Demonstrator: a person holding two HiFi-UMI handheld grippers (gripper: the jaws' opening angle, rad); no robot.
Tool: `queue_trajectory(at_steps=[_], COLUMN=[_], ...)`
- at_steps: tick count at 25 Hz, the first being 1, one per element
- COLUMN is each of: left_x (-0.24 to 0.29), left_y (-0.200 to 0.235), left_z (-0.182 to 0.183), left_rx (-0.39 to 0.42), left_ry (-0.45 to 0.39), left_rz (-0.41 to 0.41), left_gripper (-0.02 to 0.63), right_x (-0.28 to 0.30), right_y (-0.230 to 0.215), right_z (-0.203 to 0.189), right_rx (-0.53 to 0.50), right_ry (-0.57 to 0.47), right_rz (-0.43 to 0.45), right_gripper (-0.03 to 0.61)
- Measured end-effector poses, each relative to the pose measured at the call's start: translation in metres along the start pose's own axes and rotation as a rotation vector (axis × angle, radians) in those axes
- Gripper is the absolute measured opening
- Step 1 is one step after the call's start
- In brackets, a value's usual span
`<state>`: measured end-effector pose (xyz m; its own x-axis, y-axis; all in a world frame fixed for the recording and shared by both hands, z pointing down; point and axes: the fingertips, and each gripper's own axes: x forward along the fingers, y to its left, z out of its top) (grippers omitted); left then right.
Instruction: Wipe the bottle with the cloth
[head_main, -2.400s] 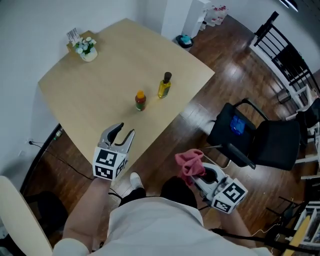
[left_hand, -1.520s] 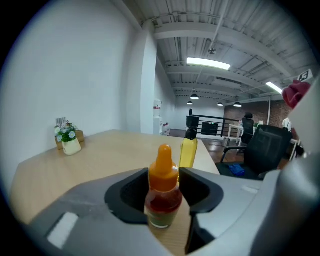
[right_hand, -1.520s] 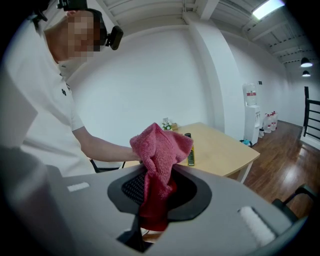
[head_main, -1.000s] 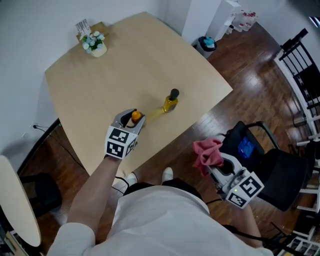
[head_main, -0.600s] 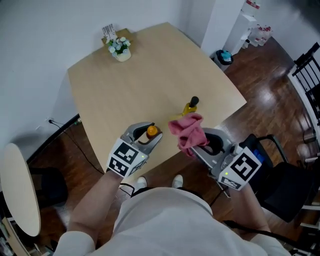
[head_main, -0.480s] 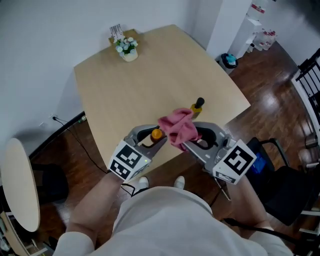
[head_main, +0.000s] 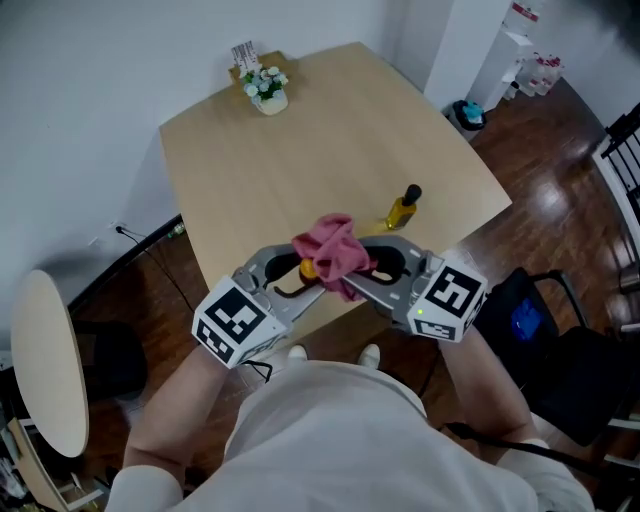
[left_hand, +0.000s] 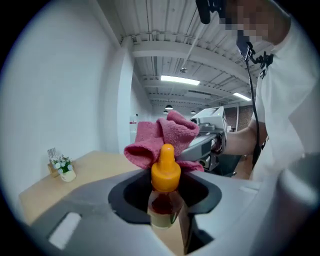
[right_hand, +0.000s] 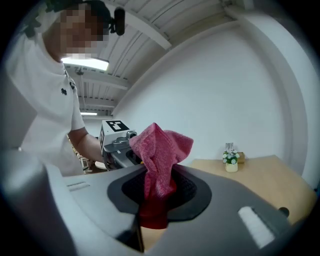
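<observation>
A small bottle (left_hand: 164, 192) with an orange cap and red-brown contents stands upright between the jaws of my left gripper (left_hand: 165, 212), which is shut on it. In the head view the left gripper (head_main: 288, 282) holds this bottle (head_main: 307, 268) in the air over the table's near edge. My right gripper (head_main: 372, 266) faces it from the right, shut on a bunched pink cloth (head_main: 331, 254). The cloth (left_hand: 162, 136) sits right behind the orange cap; I cannot tell whether they touch. In the right gripper view the cloth (right_hand: 160, 160) rises from the right gripper (right_hand: 155, 202), with the left gripper (right_hand: 118, 143) just beyond.
On the wooden table (head_main: 300, 140) stand a yellow bottle with a black cap (head_main: 403, 208) near the right edge and a small flower pot (head_main: 267, 91) at the far corner. A black chair (head_main: 545, 330) is at the right, a round pale tabletop (head_main: 45, 360) at the left.
The left gripper lifted the orange-capped bottle off the table. The right gripper swung left with the cloth, and the two now meet above the table's near edge.
</observation>
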<state>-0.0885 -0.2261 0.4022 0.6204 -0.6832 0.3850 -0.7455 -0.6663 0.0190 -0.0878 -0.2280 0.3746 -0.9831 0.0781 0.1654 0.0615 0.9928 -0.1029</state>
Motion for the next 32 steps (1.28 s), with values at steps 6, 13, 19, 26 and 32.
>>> queue_trajectory(at_steps=[6,13,19,26,32], left_x=[-0.013,-0.026,-0.018,-0.002,-0.002], left_y=[0.008,0.020,0.029,0.019,0.011], left_z=[0.028,0.064,0.061,0.055,0.068], left_rx=[-0.035,-0.099,-0.106,-0.140,-0.153], left_ry=[-0.068,-0.146,-0.129,-0.113,-0.129], left_rz=[-0.007,0.001,0.040,0.019,-0.003], left_gripper=[0.160,0.161,0.161,0.161,0.161], right_x=[-0.005,-0.016,-0.039,-0.036,-0.030], right_y=[-0.007,-0.017,-0.007,0.043,0.022], right_z=[-0.027,-0.087,-0.044,0.008,-0.051], right_rx=[0.021,0.068,0.012,-0.145,-0.033], right_ry=[0.026,0.142,0.040,0.013,0.082], right_rz=[-0.042,-0.119,-0.145,-0.054,-0.122], right_gripper=[0.087,0.087,0.086,0.087,0.086])
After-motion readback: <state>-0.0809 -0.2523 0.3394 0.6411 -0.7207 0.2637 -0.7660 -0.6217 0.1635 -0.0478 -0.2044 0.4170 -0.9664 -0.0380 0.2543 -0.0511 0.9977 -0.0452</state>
